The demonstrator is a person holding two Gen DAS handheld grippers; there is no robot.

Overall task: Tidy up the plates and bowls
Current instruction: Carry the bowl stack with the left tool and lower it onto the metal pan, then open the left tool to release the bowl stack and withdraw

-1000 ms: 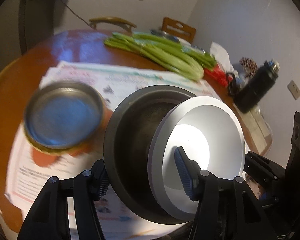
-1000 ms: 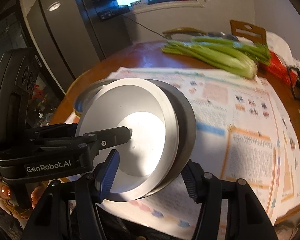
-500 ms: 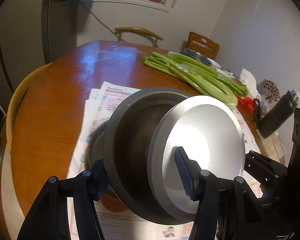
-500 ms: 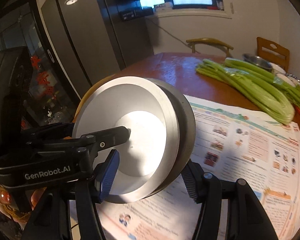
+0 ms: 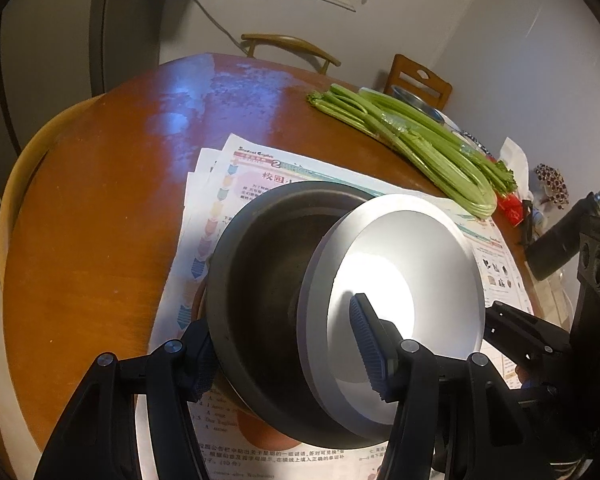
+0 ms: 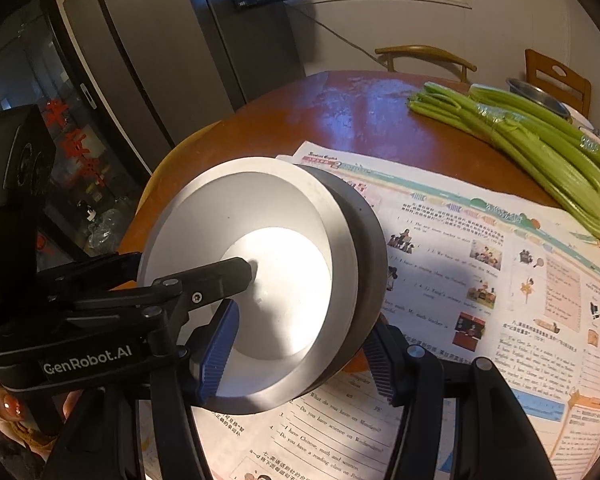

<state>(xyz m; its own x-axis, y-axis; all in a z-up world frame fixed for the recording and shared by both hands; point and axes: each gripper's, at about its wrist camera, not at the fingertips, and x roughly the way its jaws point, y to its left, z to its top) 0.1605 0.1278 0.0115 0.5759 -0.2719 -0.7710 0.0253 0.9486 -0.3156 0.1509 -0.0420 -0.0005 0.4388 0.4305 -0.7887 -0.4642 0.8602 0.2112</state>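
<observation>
I hold two nested dishes on edge above the worktop (image 5: pixel 100 220), over the near part of the newspaper (image 6: pixel 480 280): a white bowl (image 5: pixel 404 280) seated inside a dark steel bowl (image 5: pixel 260 280). My left tongs (image 5: pixel 284 344) are closed across both walls, one finger (image 5: pixel 366 340) inside the white bowl and the other behind the steel one. My right tongs (image 6: pixel 300 348) clamp the same pair from the opposite side, closed to the thickness of the two walls. I judge the step to be carrying the stack to its resting place and setting it down. To do this well, I would keep both grips equally firm, since the smooth inner bowl could slide out if either side slackens. I would rotate the stack base-down before lowering it, and release one side only once the base rests flat. The worktop is a round brown wooden one, bare and glossy toward its far left edge. Celery (image 5: pixel 420 148) lies along the far right edge, with another steel bowl (image 6: pixel 540 100) beyond it. A dark bottle (image 5: pixel 560 248) stands at the right edge. Two chairs (image 5: pixel 292 48) stand behind the far edge, a window above them, and a dark fridge (image 6: pixel 140 60) on the left.
</observation>
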